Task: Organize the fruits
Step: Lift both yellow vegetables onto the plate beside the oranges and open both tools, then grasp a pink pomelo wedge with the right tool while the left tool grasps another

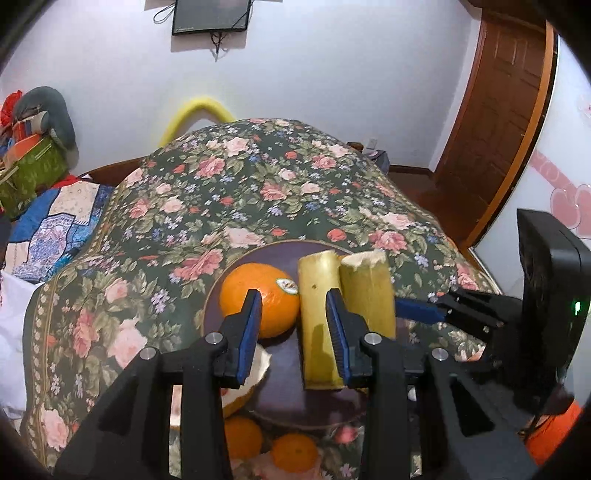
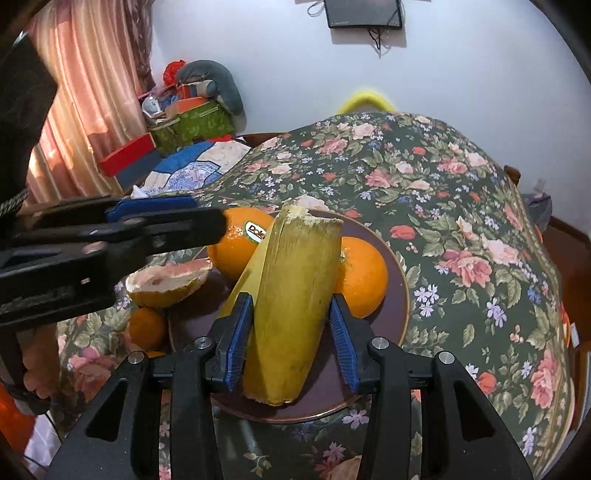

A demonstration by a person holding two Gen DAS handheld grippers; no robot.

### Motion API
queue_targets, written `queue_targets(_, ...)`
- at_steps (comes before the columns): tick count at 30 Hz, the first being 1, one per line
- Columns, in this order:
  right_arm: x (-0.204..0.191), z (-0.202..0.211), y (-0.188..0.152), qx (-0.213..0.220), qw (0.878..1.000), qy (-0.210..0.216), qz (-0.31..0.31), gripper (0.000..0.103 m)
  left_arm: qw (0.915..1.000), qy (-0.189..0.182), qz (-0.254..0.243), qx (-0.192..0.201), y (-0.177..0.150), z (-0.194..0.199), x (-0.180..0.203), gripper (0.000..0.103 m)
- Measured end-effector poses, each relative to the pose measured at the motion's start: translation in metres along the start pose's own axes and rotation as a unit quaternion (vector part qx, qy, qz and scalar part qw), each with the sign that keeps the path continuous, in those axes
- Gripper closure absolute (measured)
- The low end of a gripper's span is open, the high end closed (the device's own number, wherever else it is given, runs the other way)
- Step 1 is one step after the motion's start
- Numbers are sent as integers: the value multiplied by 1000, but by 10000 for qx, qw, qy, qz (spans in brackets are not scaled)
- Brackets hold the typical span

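Right now I see a dark plate sitting on a floral tablecloth, viewed through the two cameras on my grippers. On the plate lie two yellow-green cane pieces side by side. My right gripper has its blue pads on either side of the nearer cane piece, which leans tilted with its rough cut end upward; the left pad seems to touch it, while a narrow gap shows beside the right pad, so the jaws look parted rather than clamped on it. The second cane piece lies just beside the first, partly hidden behind it in the right view. My left gripper has its jaws spread apart above the plate, one fingertip in front of a stickered orange, the other in front of the second cane piece, holding nothing. Another orange rests on the plate behind the nearer cane piece. A pomelo peel half, pale inside, sits at the plate's edge, and two small oranges lie on the cloth next to the plate. A wall screen hangs in the background.
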State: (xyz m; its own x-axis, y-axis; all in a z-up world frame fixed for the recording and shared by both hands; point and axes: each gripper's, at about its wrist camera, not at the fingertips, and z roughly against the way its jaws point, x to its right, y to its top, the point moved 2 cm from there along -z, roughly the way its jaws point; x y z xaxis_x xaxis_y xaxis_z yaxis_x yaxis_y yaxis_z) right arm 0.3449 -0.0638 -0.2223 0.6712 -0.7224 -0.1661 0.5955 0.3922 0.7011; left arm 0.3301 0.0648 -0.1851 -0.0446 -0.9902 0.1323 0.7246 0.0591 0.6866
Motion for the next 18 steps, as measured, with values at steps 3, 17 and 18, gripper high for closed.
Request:
queue_targets(3,0,-2,0,-81,9999,-96,10,61,9999,86,13,-56,-6,1,-4,68)
queue_targets(17,-3,37,0,125,9993,-337,65,56,9989,390,224,-162,-28,29,-38,61)
queue_targets(18,-1,42,-1,158,9993,-350,31,56,9987,422,220,-196,-31,32,-41,60)
